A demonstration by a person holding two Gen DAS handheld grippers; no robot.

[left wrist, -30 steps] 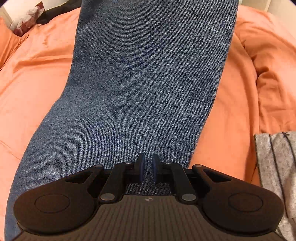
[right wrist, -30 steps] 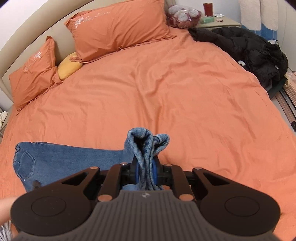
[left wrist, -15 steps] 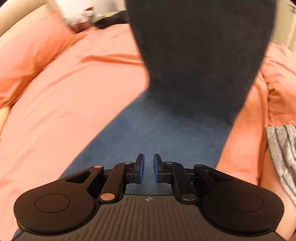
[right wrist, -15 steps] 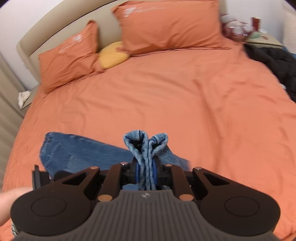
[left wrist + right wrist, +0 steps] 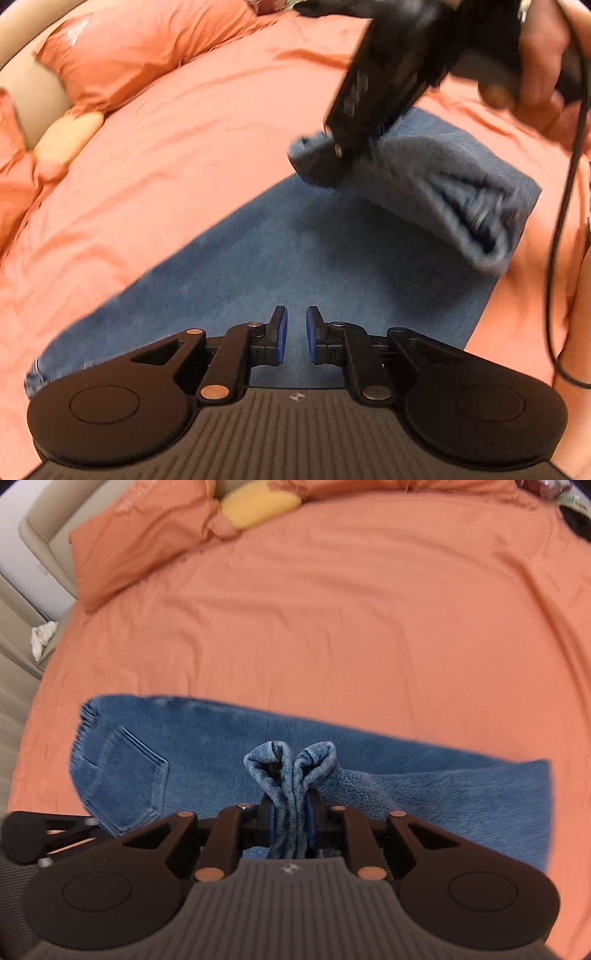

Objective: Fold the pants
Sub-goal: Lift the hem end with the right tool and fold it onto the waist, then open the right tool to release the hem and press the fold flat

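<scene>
Blue jeans point(image 5: 258, 266) lie flat on the orange bed point(image 5: 166, 177). My left gripper point(image 5: 296, 334) hovers low over the jeans with a narrow gap between its blue pads, holding nothing. My right gripper point(image 5: 290, 821) is shut on the bunched leg cuffs point(image 5: 291, 771) and holds them above the waist half, folding the legs back over it. In the left wrist view the right gripper point(image 5: 376, 92) carries the cuffs point(image 5: 424, 184) in the air at upper right. The back pocket point(image 5: 129, 775) and waistband show at left in the right wrist view.
Orange pillows point(image 5: 147, 542) and a yellow cushion point(image 5: 255, 500) lie at the head of the bed by a beige headboard point(image 5: 40, 528). A black cable point(image 5: 561, 221) hangs at the right of the left wrist view.
My right gripper has carried the cuffs across toward the waist end, doubling the legs over. The lifted denim no longer fills the left wrist view. My left gripper's gap is unchanged.
</scene>
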